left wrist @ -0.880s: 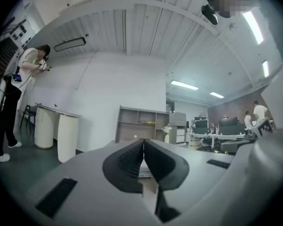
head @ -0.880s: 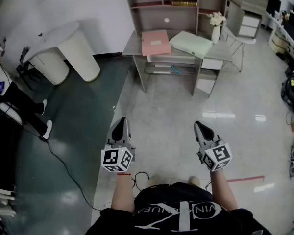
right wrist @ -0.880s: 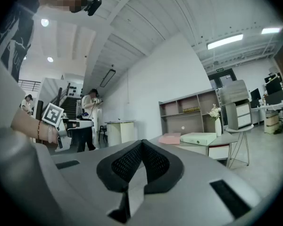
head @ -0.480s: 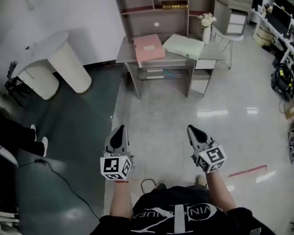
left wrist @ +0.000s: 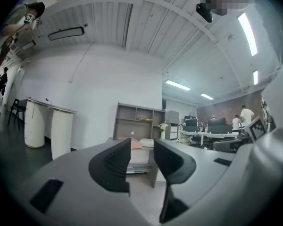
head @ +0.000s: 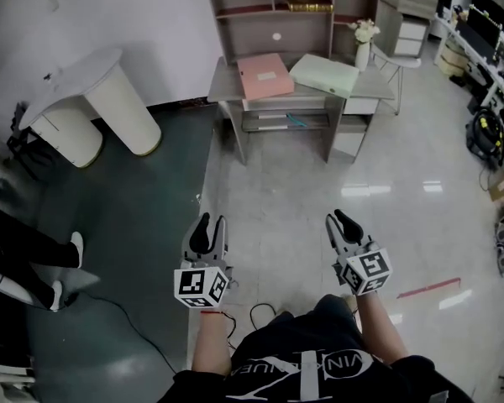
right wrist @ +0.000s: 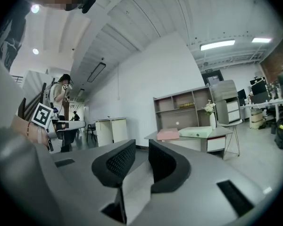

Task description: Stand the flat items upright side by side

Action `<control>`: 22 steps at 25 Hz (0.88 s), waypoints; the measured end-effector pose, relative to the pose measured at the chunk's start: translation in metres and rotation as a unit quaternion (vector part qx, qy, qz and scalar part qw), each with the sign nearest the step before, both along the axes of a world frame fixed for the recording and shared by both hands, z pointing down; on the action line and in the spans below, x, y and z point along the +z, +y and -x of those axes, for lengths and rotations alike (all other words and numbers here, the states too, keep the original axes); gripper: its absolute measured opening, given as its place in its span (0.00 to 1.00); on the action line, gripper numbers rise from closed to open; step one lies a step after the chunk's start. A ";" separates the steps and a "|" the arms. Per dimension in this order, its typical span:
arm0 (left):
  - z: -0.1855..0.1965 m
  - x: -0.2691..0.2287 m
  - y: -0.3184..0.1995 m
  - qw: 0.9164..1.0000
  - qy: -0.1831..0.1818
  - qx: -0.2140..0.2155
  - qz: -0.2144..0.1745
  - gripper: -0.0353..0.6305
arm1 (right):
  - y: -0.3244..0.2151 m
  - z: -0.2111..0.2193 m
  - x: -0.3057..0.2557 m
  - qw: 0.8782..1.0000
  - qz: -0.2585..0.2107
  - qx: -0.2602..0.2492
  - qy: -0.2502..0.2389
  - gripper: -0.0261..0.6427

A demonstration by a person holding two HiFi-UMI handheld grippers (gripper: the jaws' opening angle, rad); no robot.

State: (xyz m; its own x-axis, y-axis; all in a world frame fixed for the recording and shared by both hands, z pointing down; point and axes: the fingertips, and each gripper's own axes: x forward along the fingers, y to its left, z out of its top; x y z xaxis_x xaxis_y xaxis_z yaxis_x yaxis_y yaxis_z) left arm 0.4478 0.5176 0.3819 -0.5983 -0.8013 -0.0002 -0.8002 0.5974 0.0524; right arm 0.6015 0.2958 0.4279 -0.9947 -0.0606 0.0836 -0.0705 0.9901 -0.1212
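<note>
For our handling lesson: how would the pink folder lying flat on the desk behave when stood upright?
The pink folder looks thick and boxy, so probably stiff. On a narrow edge it may tip unless braced by the green folder.

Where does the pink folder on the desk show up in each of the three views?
Head view: the pink folder lies flat at top centre, on the left half of the desk.
Left gripper view: small, at centre, seen through the gap between the jaws.
Right gripper view: right of centre, above the jaws.
Shared landmark: the vase of white flowers, to the folder's right in every view.
</note>
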 end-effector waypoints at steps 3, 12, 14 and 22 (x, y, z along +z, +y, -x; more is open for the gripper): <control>0.002 0.007 0.008 1.000 0.007 -0.002 0.000 0.29 | 0.000 0.001 0.007 1.000 0.009 0.002 0.011 0.26; 0.040 0.031 0.026 0.999 0.030 -0.042 0.006 0.29 | -0.018 0.043 0.031 0.999 0.035 0.001 0.016 0.34; 0.058 0.032 0.030 0.998 0.031 -0.058 0.004 0.29 | -0.024 0.064 0.033 0.999 0.040 -0.007 0.014 0.34; 0.141 0.024 -0.005 0.995 0.041 -0.091 -0.011 0.29 | -0.062 0.156 0.030 0.998 0.036 -0.042 0.025 0.35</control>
State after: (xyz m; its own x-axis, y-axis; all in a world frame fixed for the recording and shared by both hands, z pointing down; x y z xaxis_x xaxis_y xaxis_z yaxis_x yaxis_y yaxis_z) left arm 0.3072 0.5125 0.4064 -0.7322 -0.6800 0.0382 -0.6713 0.7300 0.1282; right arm 0.4459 0.2341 0.4579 -0.9905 0.0313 0.1336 0.0054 0.9818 -0.1900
